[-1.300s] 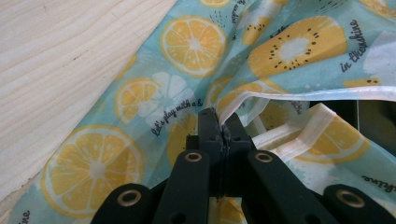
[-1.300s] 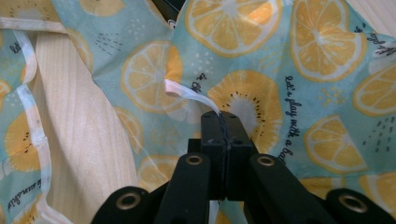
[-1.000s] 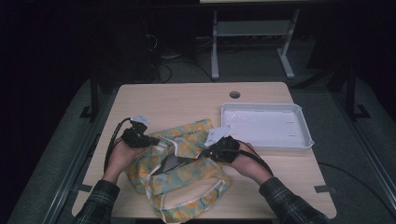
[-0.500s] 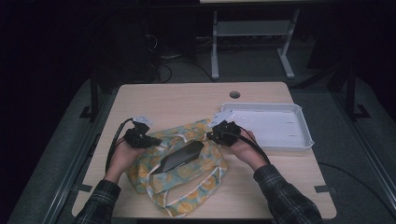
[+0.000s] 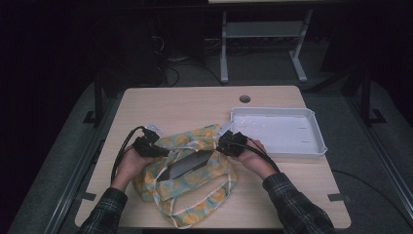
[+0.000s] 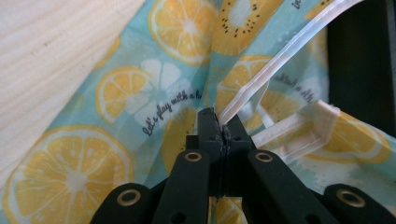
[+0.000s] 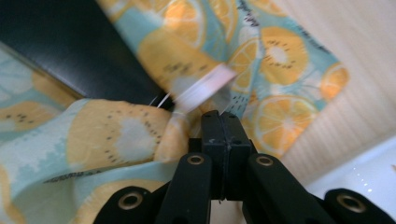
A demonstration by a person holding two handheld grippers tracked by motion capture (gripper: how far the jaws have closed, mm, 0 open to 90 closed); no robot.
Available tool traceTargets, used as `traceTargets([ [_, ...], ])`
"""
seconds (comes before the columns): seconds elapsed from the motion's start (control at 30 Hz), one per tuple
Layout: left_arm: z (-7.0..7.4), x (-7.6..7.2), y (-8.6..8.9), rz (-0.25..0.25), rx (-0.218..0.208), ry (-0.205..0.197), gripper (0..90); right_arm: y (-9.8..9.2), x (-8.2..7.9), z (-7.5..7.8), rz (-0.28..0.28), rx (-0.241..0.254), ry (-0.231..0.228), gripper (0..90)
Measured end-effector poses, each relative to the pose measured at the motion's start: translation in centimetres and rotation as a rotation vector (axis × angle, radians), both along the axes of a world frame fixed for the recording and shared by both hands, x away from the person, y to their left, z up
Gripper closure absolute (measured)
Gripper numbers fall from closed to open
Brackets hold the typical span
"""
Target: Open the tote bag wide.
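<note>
1. While the fruit-print bag (image 5: 187, 170) lies on the wooden table (image 5: 185, 105), the left gripper (image 5: 157, 148) is clamped on its left rim.
2. The right gripper (image 5: 221, 145) is clamped on the right rim.
3. A dark flat object (image 5: 187, 165) sits inside, beside the white tray (image 5: 277, 130).

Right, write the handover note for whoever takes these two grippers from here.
Left gripper: shut on the fruit-print bag, pinching the left side of its mouth by the clear handle.
Right gripper: shut on the bag's right rim.
Bag lies on the table, its mouth pulled apart between the grippers; a dark flat item shows inside.
White tray sits to the right, nothing visible in it.
Done: bag gripped and opened.
Left: probably getting the dark item out, perhaps to the tray. Keep both grips firm.
</note>
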State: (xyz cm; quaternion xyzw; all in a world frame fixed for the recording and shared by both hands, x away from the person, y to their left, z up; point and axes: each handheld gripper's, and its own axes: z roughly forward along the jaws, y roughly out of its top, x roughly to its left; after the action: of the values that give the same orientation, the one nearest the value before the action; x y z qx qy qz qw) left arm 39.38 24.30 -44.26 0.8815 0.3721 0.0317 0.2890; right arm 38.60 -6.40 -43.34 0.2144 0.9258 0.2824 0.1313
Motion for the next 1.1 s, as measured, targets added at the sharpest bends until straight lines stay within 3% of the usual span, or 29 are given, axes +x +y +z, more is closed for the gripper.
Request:
traceTargets([
  [0.17,-0.6,0.2,-0.1,-0.012,0.028,0.028,88.7,0.5,-0.4,-0.4,0.031,-0.026,0.014,89.6],
  [0.43,-0.7,0.2,-0.1,-0.001,-0.003,0.028,88.7,0.8,-0.3,-0.8,0.027,-0.035,0.043,89.7],
  [0.57,-0.7,0.2,0.0,-0.001,0.001,0.027,88.7,1.2,-0.3,-1.6,0.028,-0.088,0.064,89.8],
  [0.8,-0.7,0.4,0.8,0.026,0.011,0.02,88.9,0.9,-0.2,-1.6,0.028,-0.086,0.079,89.8],
  [0.9,-0.5,0.4,0.8,0.017,0.048,0.013,89.0,1.0,-0.3,-1.6,0.025,-0.086,0.084,89.8],
  [0.97,-0.6,0.2,0.5,0.034,0.036,0.007,88.8,1.0,-0.4,-1.6,0.038,-0.091,0.078,89.9],
  [1.0,-0.5,0.3,0.7,0.011,0.06,0.005,88.6,1.0,-0.4,-1.6,0.038,-0.09,0.079,89.8],
  [1.1,-0.6,0.2,0.7,0.026,0.031,0.004,86.3,0.9,-0.4,-1.6,0.035,-0.084,0.084,89.7],
])
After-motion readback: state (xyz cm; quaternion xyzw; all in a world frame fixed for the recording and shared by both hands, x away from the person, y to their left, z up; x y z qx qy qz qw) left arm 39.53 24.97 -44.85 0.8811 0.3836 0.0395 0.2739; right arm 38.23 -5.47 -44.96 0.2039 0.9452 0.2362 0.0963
